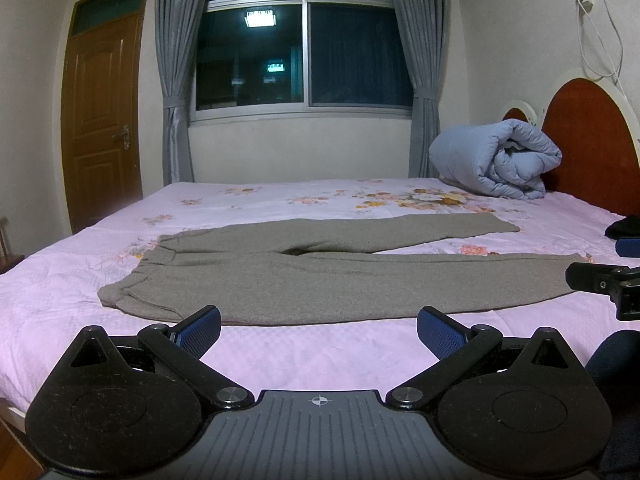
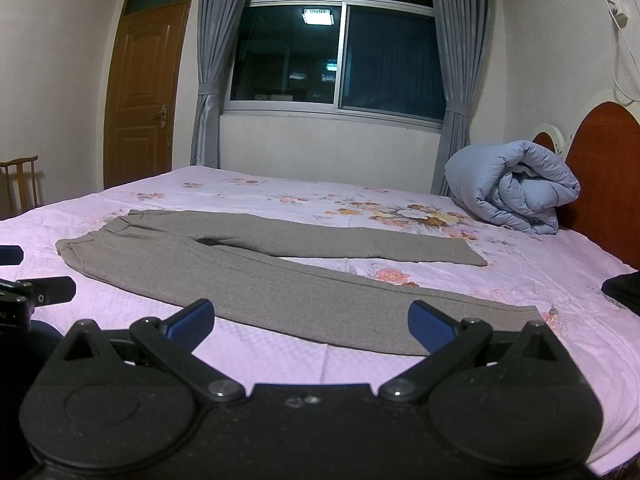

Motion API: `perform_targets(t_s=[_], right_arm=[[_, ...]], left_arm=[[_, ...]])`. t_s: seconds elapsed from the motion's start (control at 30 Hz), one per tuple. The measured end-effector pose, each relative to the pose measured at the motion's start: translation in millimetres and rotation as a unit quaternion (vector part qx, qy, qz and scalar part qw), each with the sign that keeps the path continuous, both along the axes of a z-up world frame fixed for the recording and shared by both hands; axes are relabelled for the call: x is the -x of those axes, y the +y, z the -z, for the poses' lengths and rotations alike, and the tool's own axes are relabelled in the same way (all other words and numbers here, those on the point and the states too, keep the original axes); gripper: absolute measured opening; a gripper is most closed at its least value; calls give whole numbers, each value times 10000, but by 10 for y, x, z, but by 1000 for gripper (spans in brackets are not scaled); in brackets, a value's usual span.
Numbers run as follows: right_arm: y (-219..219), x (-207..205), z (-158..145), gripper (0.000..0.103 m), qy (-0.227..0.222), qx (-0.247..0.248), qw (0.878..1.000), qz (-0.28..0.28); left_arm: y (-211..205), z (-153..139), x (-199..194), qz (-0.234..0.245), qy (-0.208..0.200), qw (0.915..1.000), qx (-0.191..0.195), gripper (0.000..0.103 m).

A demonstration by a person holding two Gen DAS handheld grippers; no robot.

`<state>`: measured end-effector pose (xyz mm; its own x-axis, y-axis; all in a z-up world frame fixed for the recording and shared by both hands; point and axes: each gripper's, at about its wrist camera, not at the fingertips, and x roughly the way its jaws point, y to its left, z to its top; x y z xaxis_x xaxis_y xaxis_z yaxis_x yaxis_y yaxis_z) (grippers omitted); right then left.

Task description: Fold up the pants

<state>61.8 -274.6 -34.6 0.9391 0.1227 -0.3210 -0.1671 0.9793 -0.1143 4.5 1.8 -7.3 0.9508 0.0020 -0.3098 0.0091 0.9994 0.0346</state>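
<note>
Grey pants lie flat, legs splayed in a V, along the near edge of the bed — unfolded. Left gripper and right gripper hover before that edge, fingers spread wide, holding nothing — likely poised for a first grasp.

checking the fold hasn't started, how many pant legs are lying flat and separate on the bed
2. The near leg lies closest to both open grippers, its hem toward the headboard side. The far leg lies behind it, angled away from the crotch. Neither is folded over.
</note>
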Motion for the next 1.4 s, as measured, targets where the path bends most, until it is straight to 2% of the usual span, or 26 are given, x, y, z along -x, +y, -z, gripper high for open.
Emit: perform_targets(t_s=[1.1, 1.2, 1.33, 1.4], right_arm=[[4, -1, 1, 97, 2, 11, 10000, 2], [-24, -16, -9, 97, 76, -66, 9999, -39], [-156, -134, -27, 97, 391, -296, 9988, -44], [-250, -241, -48, 97, 468, -440, 9979, 1]], left_arm=[[39, 9, 8, -53, 7, 10000, 24, 103], [104, -12, 24, -286, -57, 9995, 123, 103], [350, -34, -136, -332, 389, 9968, 620, 103], [539, -58, -270, -463, 442, 9953, 733, 103]])
